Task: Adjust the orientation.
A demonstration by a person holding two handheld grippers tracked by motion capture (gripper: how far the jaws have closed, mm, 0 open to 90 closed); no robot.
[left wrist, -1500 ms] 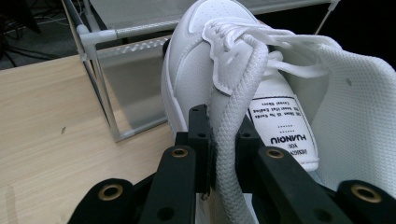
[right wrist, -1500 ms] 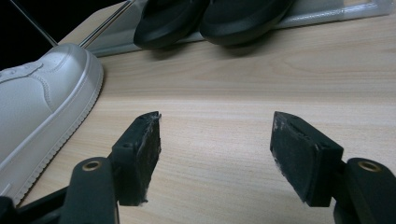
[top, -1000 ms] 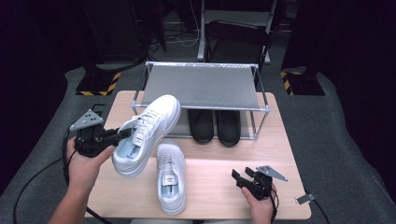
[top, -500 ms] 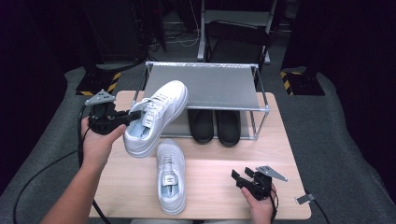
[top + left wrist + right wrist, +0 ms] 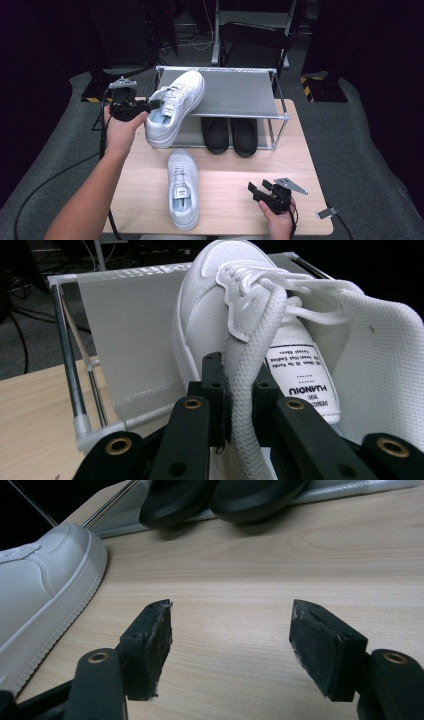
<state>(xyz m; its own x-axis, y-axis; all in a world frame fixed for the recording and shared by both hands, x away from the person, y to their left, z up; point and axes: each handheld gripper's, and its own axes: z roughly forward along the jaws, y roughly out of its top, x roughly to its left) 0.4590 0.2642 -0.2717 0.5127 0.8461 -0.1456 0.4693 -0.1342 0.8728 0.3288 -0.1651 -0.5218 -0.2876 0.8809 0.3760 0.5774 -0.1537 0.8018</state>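
Observation:
My left gripper (image 5: 152,105) is shut on the padded collar of a white sneaker (image 5: 176,102) and holds it in the air, tilted, with its toe over the left end of the rack's top shelf (image 5: 240,92). In the left gripper view the jaws pinch that collar rim (image 5: 245,390), and the sneaker (image 5: 205,315) points toward the mesh shelf (image 5: 130,335). A second white sneaker (image 5: 182,189) lies on the table, toe toward the rack. My right gripper (image 5: 257,192) rests open near the front right; nothing lies between its pads (image 5: 155,635), and the lying sneaker (image 5: 40,595) is to their left.
A pair of black shoes (image 5: 231,134) stands on the rack's lower shelf, also at the top of the right gripper view (image 5: 220,495). The wooden table (image 5: 300,150) ends close behind the rack. A small metal clip (image 5: 327,213) lies at the table's right front corner. Cables trail off the left.
My left hand has carried the white sneaker up and away from the person, from above the table to the rack's top shelf. The right gripper has stayed put.

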